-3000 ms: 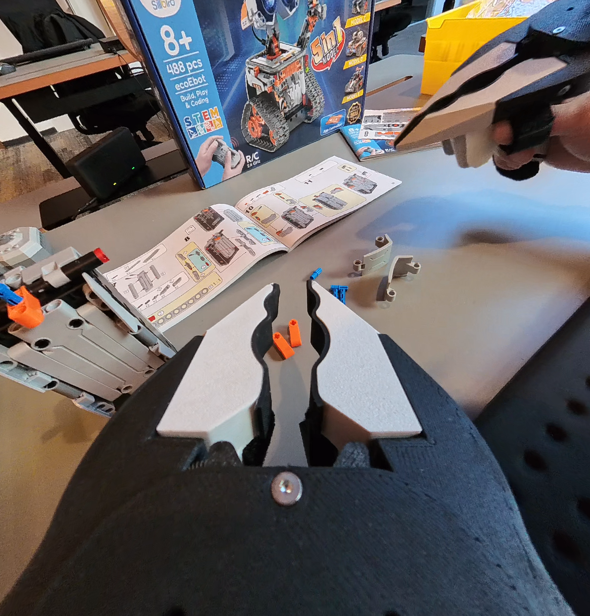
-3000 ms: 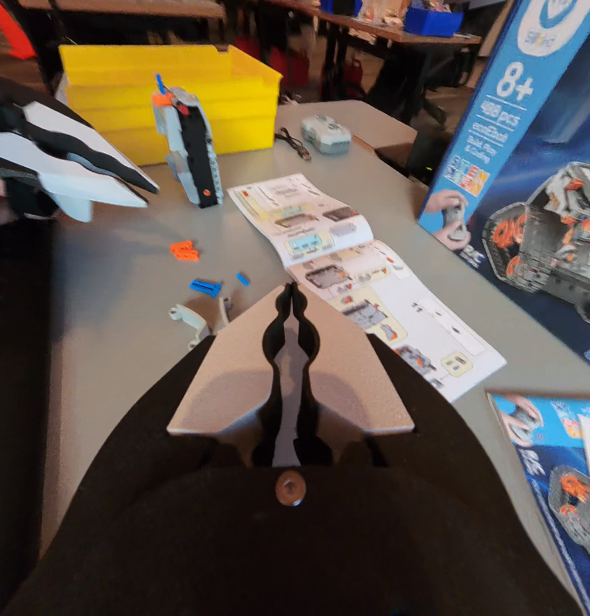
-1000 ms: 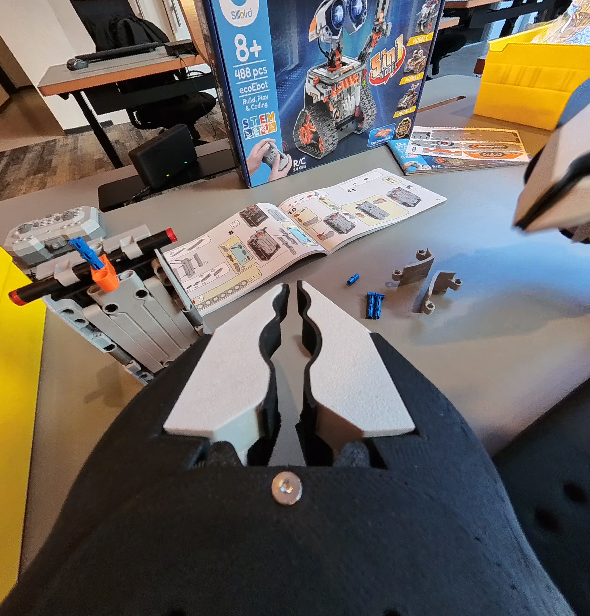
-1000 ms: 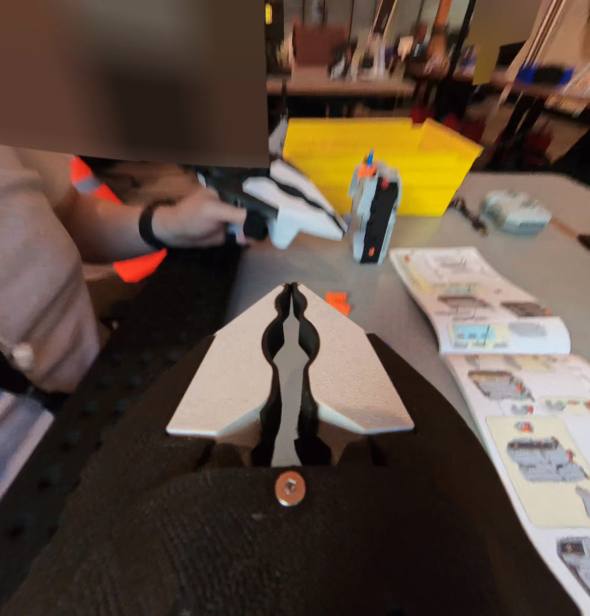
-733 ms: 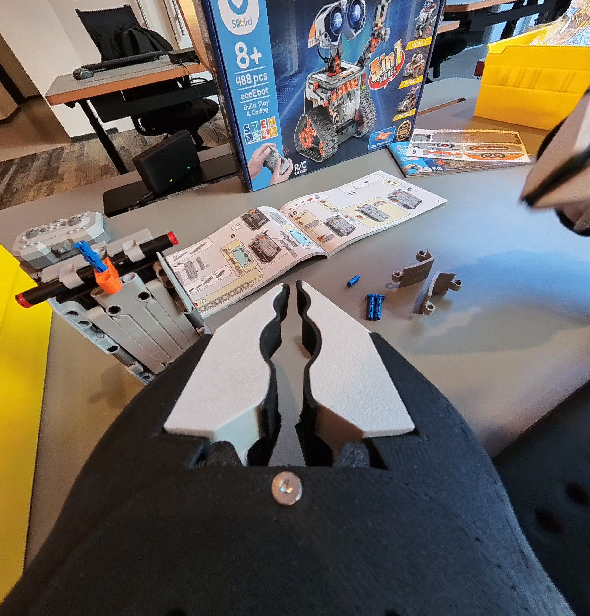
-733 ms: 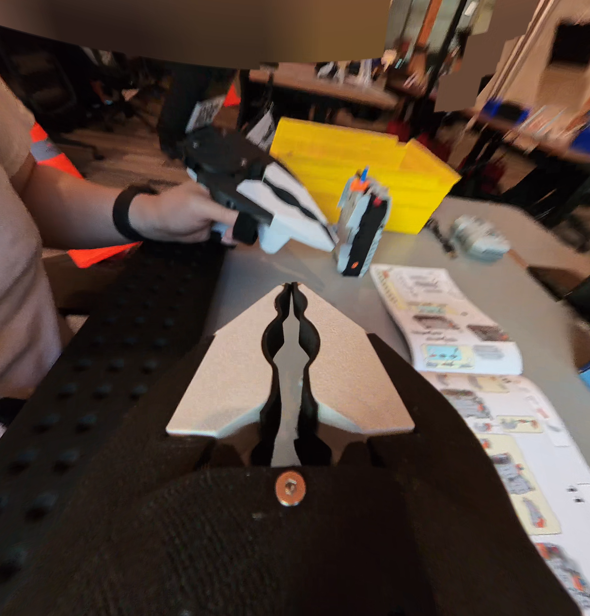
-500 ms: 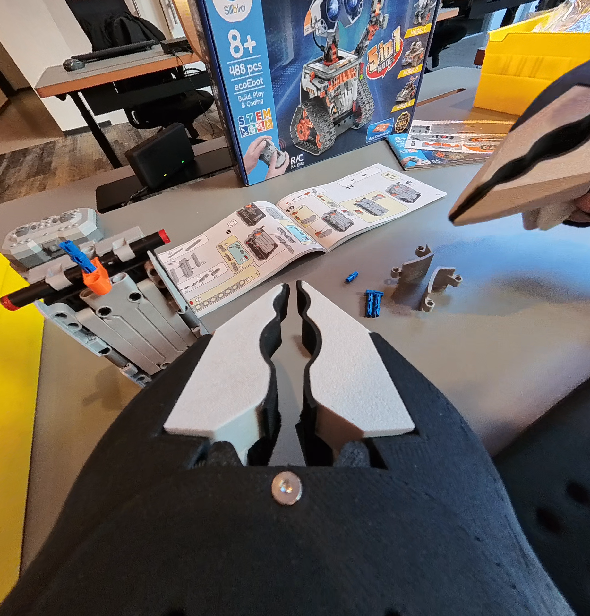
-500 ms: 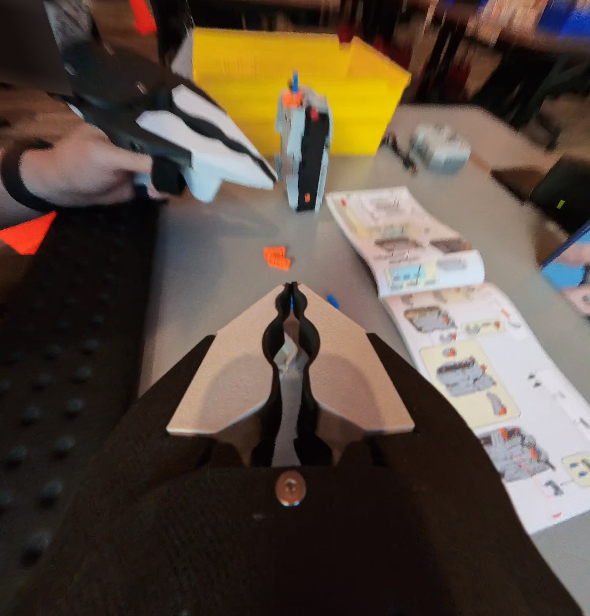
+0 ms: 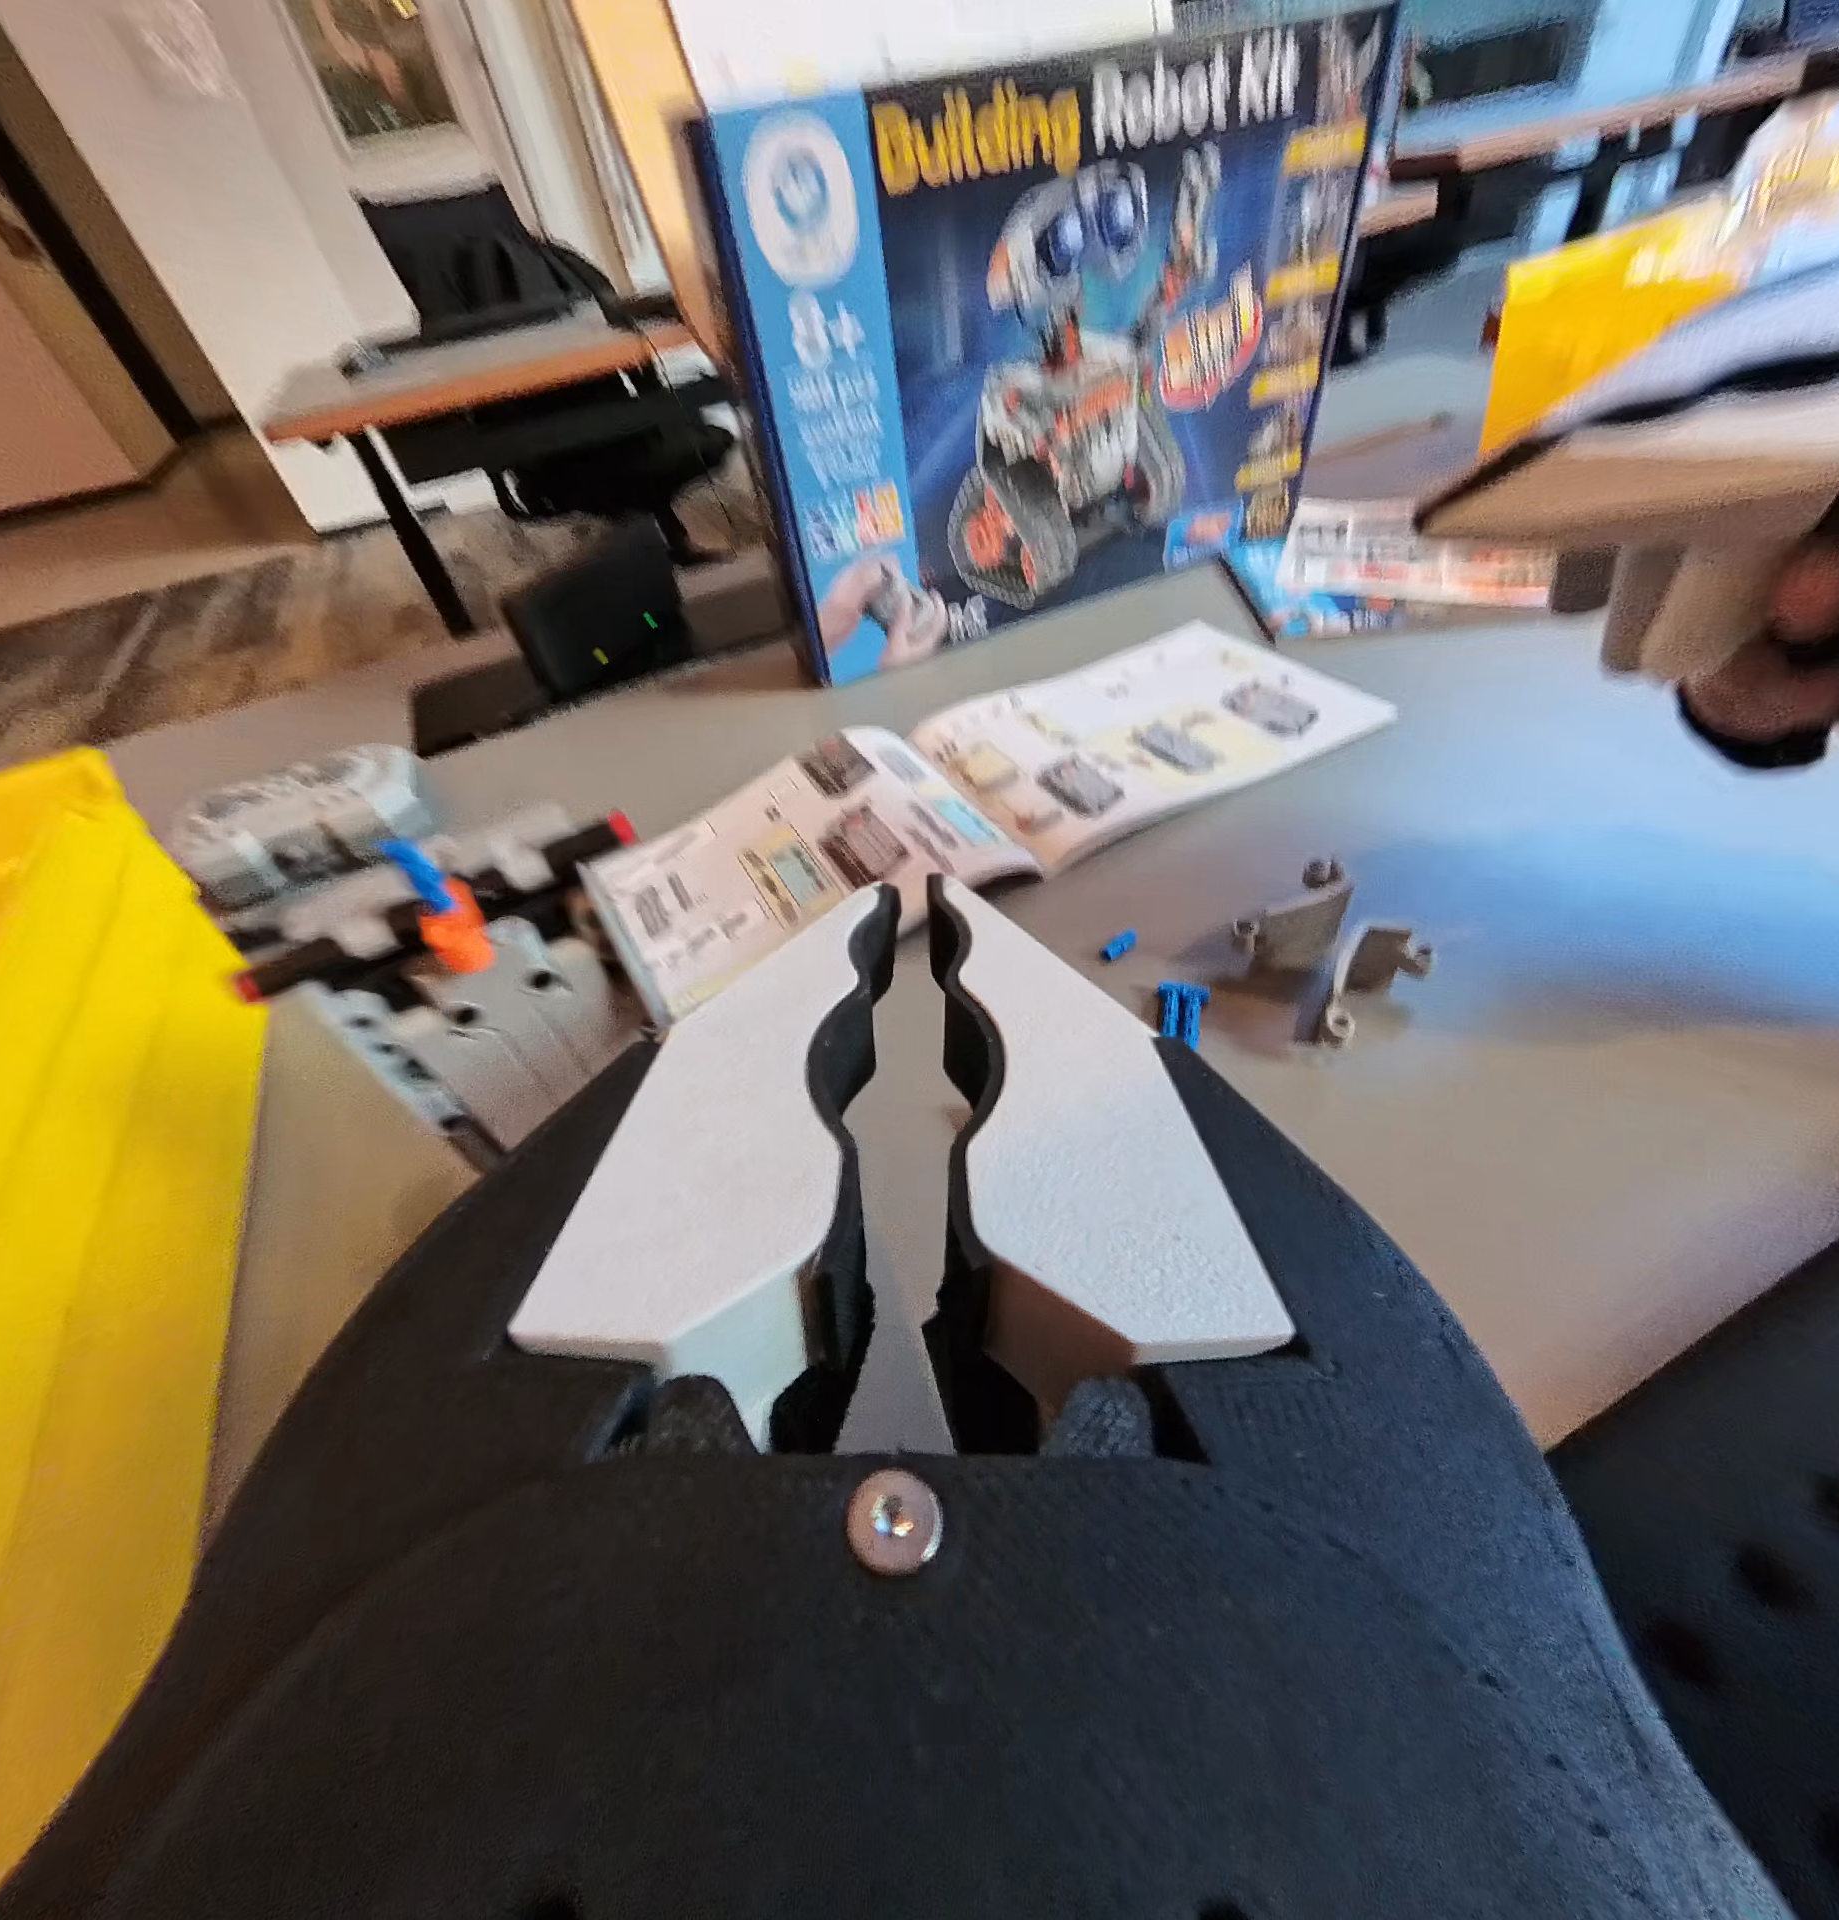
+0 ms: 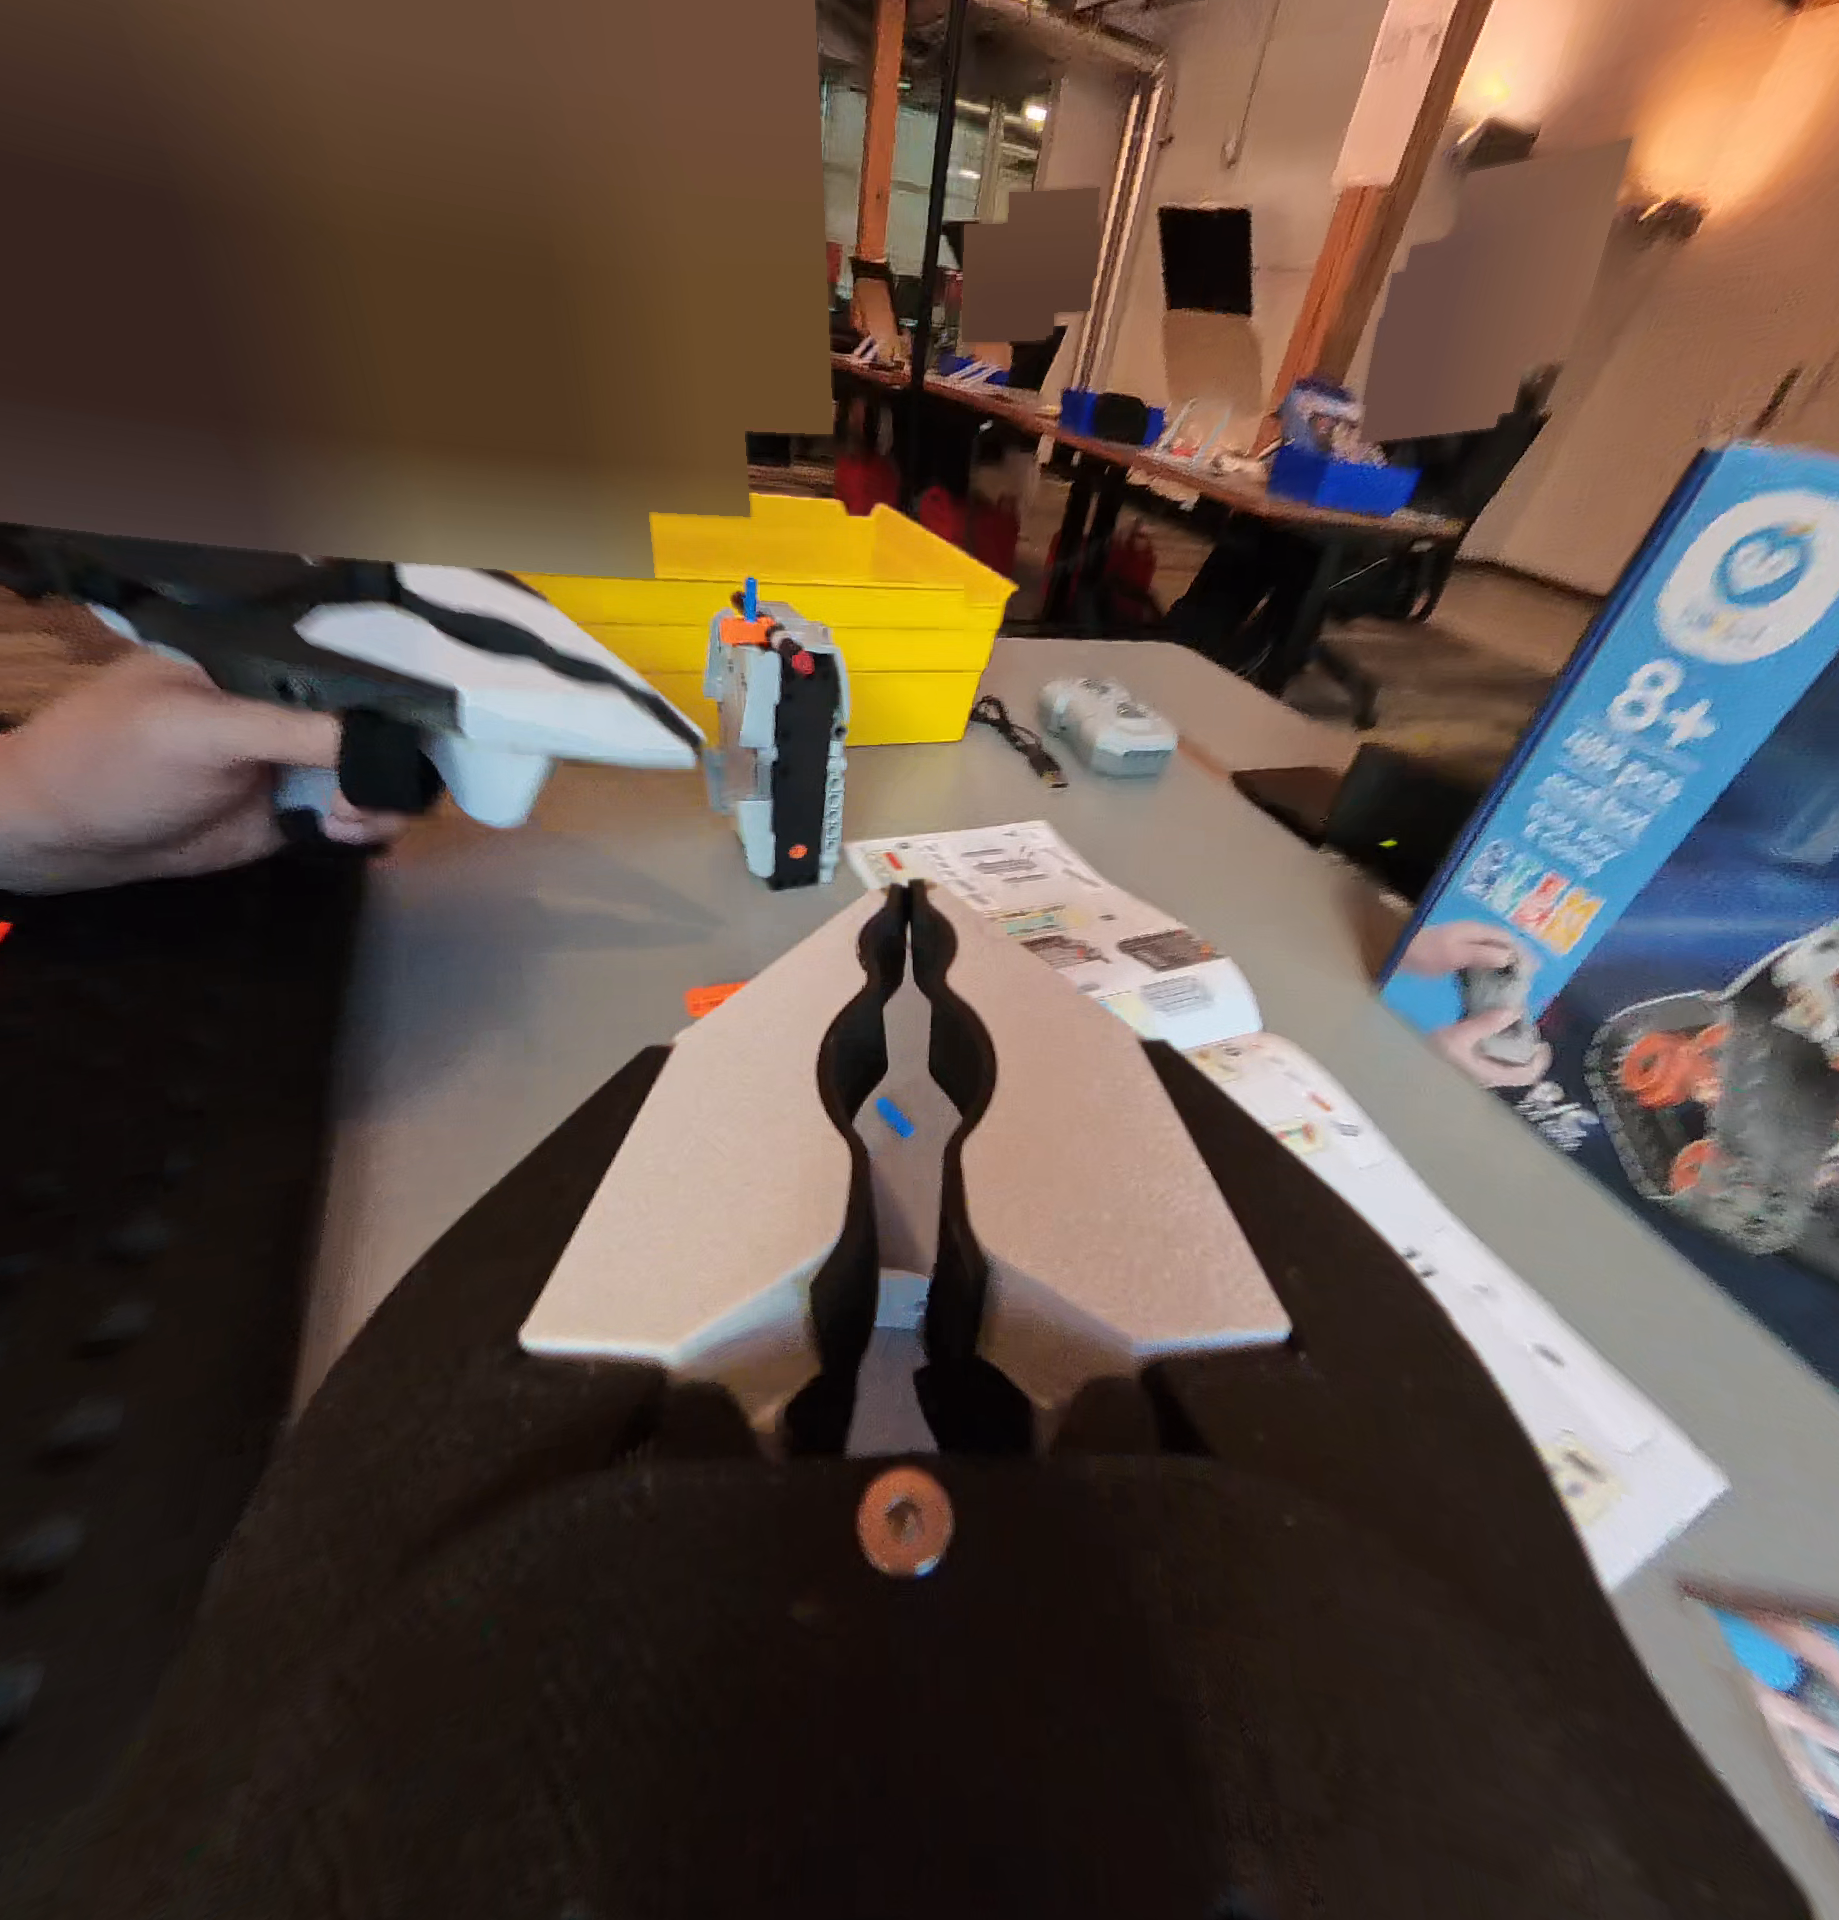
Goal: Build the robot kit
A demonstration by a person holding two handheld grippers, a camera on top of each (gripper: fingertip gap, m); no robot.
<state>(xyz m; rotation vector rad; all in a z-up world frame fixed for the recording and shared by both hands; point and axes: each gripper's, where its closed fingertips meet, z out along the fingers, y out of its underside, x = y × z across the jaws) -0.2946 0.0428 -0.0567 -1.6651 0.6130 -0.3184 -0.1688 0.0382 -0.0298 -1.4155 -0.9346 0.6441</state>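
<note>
My left gripper [image 9: 907, 894] is all but shut, with a slim gap at the tips, and holds nothing. It hovers over the grey table [image 9: 1517, 1091] beside a grey brick assembly [image 9: 458, 997] with a black bar and an orange-and-blue connector. My right gripper [image 10: 910, 891] is shut and empty, raised above the table. A small blue pin [image 10: 894, 1117] on the table shows through its gap. Two grey curved pieces [image 9: 1299, 935] and blue pins [image 9: 1182, 1008] lie right of the left gripper. Orange pieces [image 10: 712, 997] lie left of the right gripper. The assembly [image 10: 780, 748] stands upright near the left gripper's tips [image 10: 686, 743].
An open instruction booklet [image 9: 998, 800] lies mid-table. A big blue kit box [image 9: 1050, 343] stands behind it. A yellow bin [image 9: 73, 1143] is at the left. A grey controller [image 10: 1107, 712] and a cable [image 10: 1019, 732] lie beyond the assembly. A black mat [image 10: 136, 1143] borders the table. About 15 centimetres separates my left fingertips from my right. The small blue pin [image 10: 894, 1117] is about equally far from each gripper, around 15 centimetres. Seen from the left wrist view [image 9: 1117, 949] as well.
The left gripper closed from open to a slim gap three seconds ago and now tilts upward. The right gripper, shut throughout, swung about and rose above the table.
</note>
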